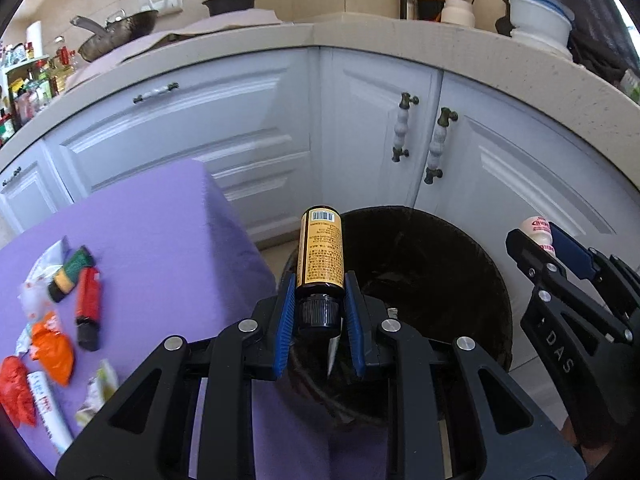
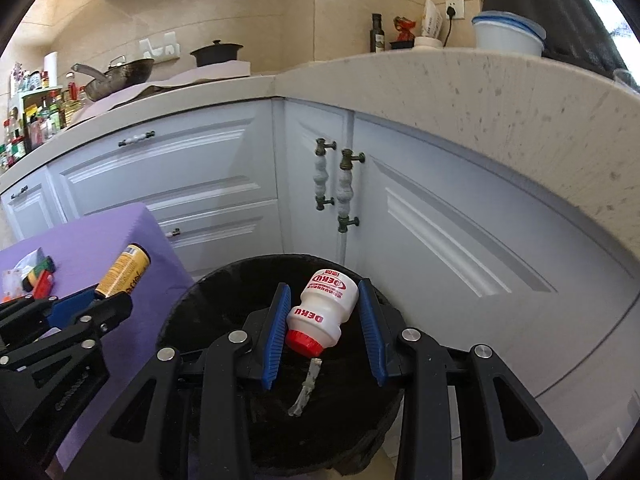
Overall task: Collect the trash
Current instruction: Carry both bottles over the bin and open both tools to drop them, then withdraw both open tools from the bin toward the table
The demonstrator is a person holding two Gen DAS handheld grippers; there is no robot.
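Observation:
My left gripper (image 1: 320, 280) is shut on a brown bottle with a yellow label (image 1: 322, 254), black cap toward me, held over the near left rim of the black trash bin (image 1: 460, 280). The bottle also shows in the right wrist view (image 2: 124, 270). My right gripper (image 2: 324, 292) stands over the bin (image 2: 224, 292) with a white bottle with a red cap (image 2: 324, 308) between its fingers; the jaws are spread wider than the bottle, which touches the left pad and leans. A pale scrap (image 2: 306, 388) lies in the bin.
A purple-covered table (image 1: 160, 232) at left carries several wrappers, a red tube (image 1: 88, 300) and orange scraps (image 1: 54, 348). White cabinets (image 1: 500, 168) with knobbed handles stand behind the bin. The counter above holds pots, bottles and a white bowl (image 1: 540, 16).

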